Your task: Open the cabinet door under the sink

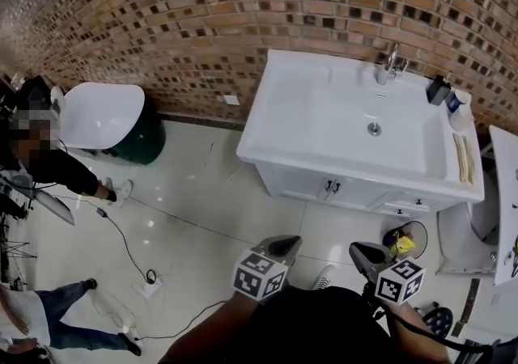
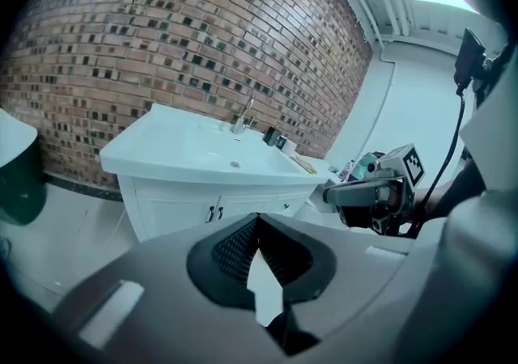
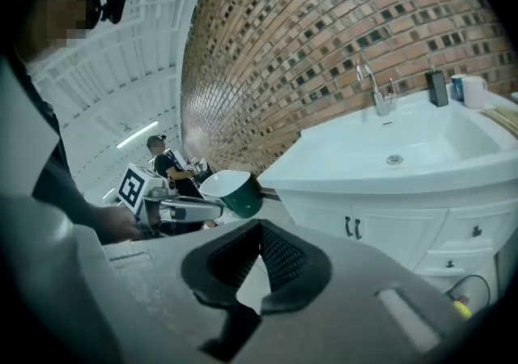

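**Ana:** Where is the cabinet door sitting?

**Ben:** The cabinet door (image 1: 301,184) is sitting shut under the white sink (image 1: 324,103), which is standing against the brick wall (image 1: 202,14). Two dark handles (image 1: 330,187) are showing side by side where it is meeting the neighbouring door.

**Ana:** What are the fingers doing?

**Ben:** The left gripper (image 1: 285,243) is hanging over the pale floor (image 1: 186,201), in front of the cabinet and well apart from it. In the left gripper view its fingers (image 2: 233,247) are pressing together at the tips and gripping nothing.

**Ana:** And the other one?

**Ben:** The right gripper (image 1: 362,251) is hovering near the left one at about the same level, also well apart from the door. Its fingers (image 3: 281,257) are likewise meeting at the tips, with nothing between them.

**Ana:** Anything else around?

**Ben:** A faucet (image 1: 390,63) is rising at the back of the basin. A green-and-white container (image 1: 144,137) is resting on the floor to the left of the sink, by the wall.
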`<state>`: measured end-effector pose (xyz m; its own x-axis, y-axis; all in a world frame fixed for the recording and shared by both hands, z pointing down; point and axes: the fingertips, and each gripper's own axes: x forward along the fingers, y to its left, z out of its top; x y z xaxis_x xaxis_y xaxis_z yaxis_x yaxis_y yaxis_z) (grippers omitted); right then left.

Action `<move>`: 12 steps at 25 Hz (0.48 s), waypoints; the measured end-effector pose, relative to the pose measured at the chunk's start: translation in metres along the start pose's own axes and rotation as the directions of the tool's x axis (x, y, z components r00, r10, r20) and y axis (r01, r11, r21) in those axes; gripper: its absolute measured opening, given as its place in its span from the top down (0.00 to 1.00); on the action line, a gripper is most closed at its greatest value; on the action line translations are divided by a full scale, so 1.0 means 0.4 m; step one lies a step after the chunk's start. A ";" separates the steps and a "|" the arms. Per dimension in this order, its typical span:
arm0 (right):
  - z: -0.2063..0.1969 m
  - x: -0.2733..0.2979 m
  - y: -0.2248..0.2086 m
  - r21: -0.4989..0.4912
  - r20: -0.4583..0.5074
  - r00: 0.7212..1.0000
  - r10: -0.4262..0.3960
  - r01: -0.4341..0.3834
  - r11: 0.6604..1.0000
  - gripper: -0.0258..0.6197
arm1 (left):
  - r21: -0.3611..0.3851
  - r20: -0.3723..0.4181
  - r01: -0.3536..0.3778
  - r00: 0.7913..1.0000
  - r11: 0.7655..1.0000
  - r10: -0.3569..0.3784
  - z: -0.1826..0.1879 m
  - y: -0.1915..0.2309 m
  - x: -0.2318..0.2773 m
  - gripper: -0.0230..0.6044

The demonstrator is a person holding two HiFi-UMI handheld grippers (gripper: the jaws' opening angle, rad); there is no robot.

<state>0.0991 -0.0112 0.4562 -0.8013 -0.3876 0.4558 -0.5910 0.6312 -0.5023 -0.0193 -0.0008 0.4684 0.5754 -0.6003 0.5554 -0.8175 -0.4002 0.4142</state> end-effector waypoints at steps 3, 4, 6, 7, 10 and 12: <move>0.017 0.037 -0.004 0.013 0.008 1.000 -0.026 0.026 1.000 0.96 | 0.012 -0.041 0.011 0.999 1.000 -0.010 -0.018 0.033 -0.006 0.94; 0.025 0.050 -0.003 0.022 0.012 0.999 -0.038 0.037 0.999 0.96 | 0.021 -0.047 0.018 0.999 1.000 -0.017 -0.015 0.046 -0.013 0.94; 0.036 0.068 0.003 0.030 0.016 0.998 -0.061 0.061 0.998 0.96 | 0.032 -0.048 0.039 0.998 0.999 -0.038 -0.007 0.068 -0.027 0.94; 0.042 0.075 0.000 0.025 0.014 0.997 -0.074 0.074 0.997 0.96 | 0.033 -0.047 0.047 0.998 0.998 -0.046 -0.003 0.082 -0.031 0.94; 0.039 0.101 -0.035 0.022 -0.011 0.995 -0.099 0.100 0.995 0.95 | 0.024 -0.054 0.061 0.997 0.998 -0.060 0.001 0.129 -0.030 0.94; 0.018 0.123 -0.087 0.045 -0.046 0.994 -0.102 0.104 0.994 0.87 | 0.017 -0.064 0.072 0.995 0.997 -0.071 -0.003 0.152 -0.021 0.94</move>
<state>0.0796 -0.0571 0.4906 -0.7316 -0.4188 0.5380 -0.6749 0.5564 -0.4847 -0.0739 -0.0195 0.4898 0.6325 -0.5248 0.5696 -0.7740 -0.4542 0.4411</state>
